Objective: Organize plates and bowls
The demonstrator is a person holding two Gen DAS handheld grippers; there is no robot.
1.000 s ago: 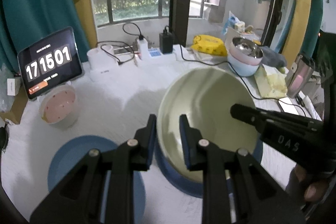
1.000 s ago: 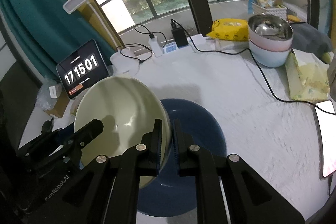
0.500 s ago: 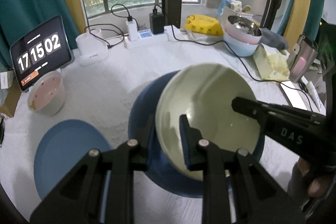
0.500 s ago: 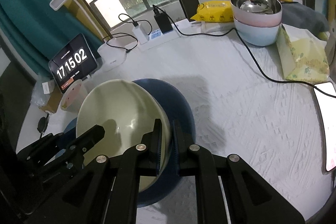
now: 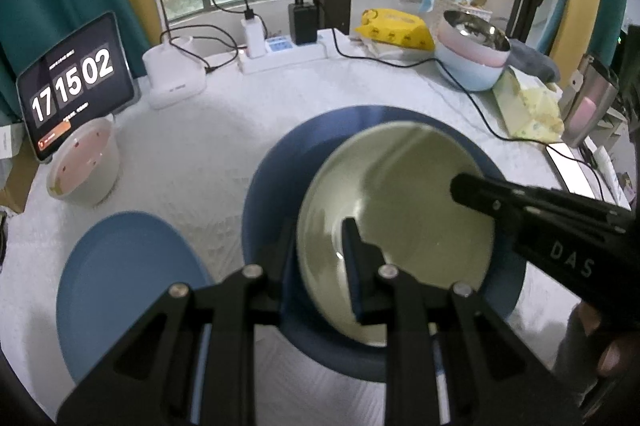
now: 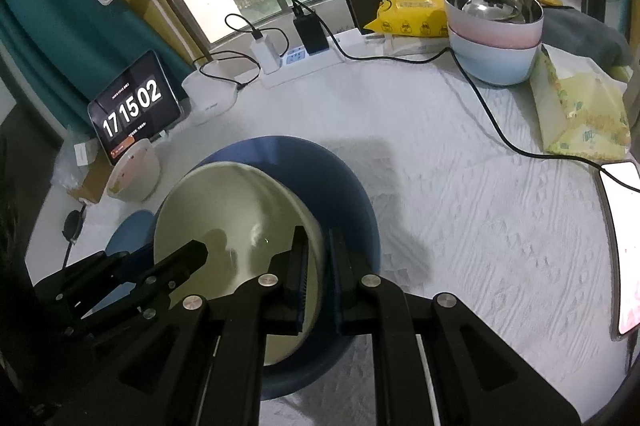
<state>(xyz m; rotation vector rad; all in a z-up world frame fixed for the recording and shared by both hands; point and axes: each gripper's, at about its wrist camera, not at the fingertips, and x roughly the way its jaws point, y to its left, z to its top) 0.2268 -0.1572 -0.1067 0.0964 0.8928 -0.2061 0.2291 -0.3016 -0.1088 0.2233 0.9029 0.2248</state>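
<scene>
At far left a pink bowl (image 5: 82, 168) and a light-blue plate (image 5: 128, 290) sat unsorted. Left gripper (image 5: 318, 254) and right gripper (image 6: 318, 276) each pinched the cream bowl (image 5: 408, 222) (rim only), held inside the dark-blue bowl (image 5: 272, 186); stacking seemed barely begun.

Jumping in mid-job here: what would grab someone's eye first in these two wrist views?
The pale green bowl fills the middle, pinched at opposite rims by the left gripper and right gripper, sitting over the dark blue bowl. A lighter blue plate lies to its left on the white tablecloth. At the far left edge, a tablet clock glows with large white digits, a small pinkish bowl in front of it.
</scene>
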